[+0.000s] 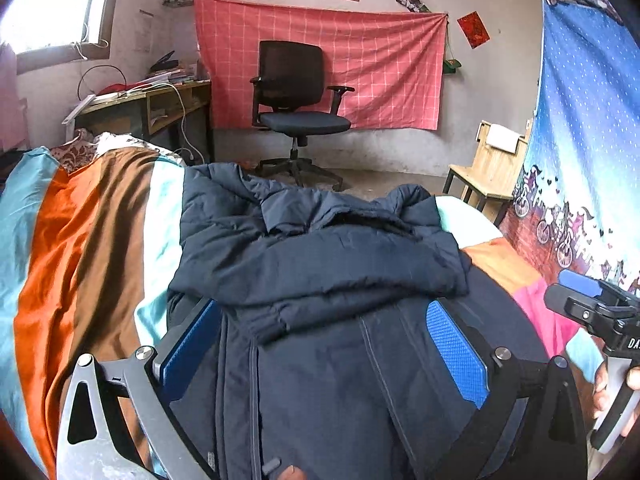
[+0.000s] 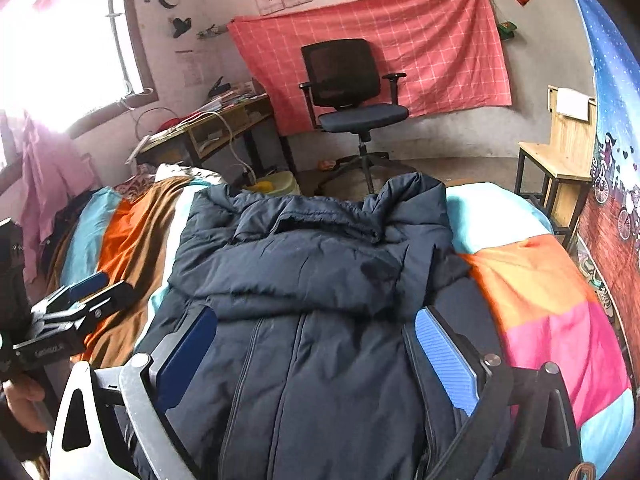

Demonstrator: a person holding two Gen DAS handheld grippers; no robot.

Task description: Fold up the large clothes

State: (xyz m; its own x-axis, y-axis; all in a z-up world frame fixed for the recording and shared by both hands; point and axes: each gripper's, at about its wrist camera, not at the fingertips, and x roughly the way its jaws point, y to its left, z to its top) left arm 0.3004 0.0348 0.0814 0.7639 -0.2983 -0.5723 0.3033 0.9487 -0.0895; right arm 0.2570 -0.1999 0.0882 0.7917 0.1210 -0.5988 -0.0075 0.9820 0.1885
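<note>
Left wrist view showed the jacket (image 1: 320, 280) running lengthwise straight ahead of both grippers, left (image 1: 326, 344) and right (image 2: 316, 352), jaws apart, gripping nothing.

light: daylight, window (image 2: 60, 40) blown out | edges: fisheye-warped, dark corners | focus: sharp

A black office chair (image 1: 298, 108) stands on the grey floor before a red checked cloth (image 1: 324, 64) pinned to the plaster wall; left, a cluttered table (image 1: 160, 108) sits beneath a bright window (image 1: 52, 8); right, a wooden chair (image 1: 488, 168)
</note>
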